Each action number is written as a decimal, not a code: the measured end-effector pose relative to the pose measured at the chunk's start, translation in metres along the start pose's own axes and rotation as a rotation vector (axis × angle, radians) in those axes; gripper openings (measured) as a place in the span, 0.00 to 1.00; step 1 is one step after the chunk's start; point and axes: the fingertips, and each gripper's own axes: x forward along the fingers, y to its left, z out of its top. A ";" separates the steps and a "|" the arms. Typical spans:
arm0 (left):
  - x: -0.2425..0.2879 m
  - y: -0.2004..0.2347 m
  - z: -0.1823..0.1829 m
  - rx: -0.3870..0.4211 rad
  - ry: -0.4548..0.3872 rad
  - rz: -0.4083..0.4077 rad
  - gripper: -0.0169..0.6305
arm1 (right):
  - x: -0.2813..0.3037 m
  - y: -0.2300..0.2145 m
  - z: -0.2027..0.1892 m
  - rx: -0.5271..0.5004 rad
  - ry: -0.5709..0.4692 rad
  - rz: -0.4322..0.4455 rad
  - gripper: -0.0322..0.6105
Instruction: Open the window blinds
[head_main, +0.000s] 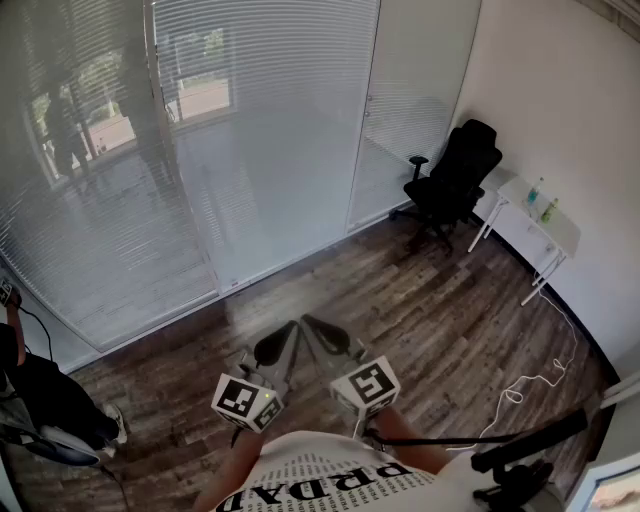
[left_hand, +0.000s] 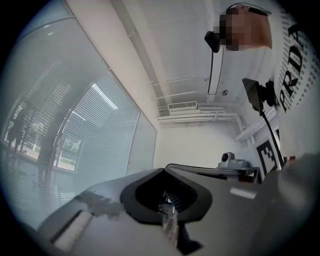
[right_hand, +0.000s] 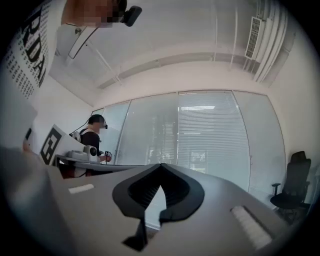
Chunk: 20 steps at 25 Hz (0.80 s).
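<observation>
Head view: the left gripper (head_main: 285, 336) and right gripper (head_main: 316, 326) are held side by side above the wood floor (head_main: 420, 310), each with its jaws pressed together and holding nothing. The lowered window blinds (head_main: 260, 130) hang well ahead of them. A black office chair (head_main: 455, 180) stands beside a white table (head_main: 560, 232).

Left gripper view: the left gripper's (left_hand: 163, 171) tips meet. The blinds (left_hand: 95, 135) are on the left, and the shirt (left_hand: 292, 60) reads "PRDA".

Right gripper view: the right gripper's (right_hand: 160, 165) jaws are closed and empty, with the blinds (right_hand: 210, 135) straight ahead.

Blinds (head_main: 262, 130) ahead; chair (head_main: 455, 175) right of them; table (head_main: 560, 232) further right.
</observation>
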 end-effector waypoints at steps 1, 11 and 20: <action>0.000 -0.001 0.001 -0.008 -0.002 0.008 0.01 | -0.001 0.000 0.000 -0.003 -0.001 0.002 0.06; -0.006 -0.002 0.004 -0.003 -0.013 0.012 0.01 | -0.004 0.002 0.002 0.040 -0.054 -0.024 0.06; -0.011 0.002 -0.006 -0.024 0.005 0.015 0.01 | -0.005 0.008 -0.010 0.149 -0.050 0.032 0.06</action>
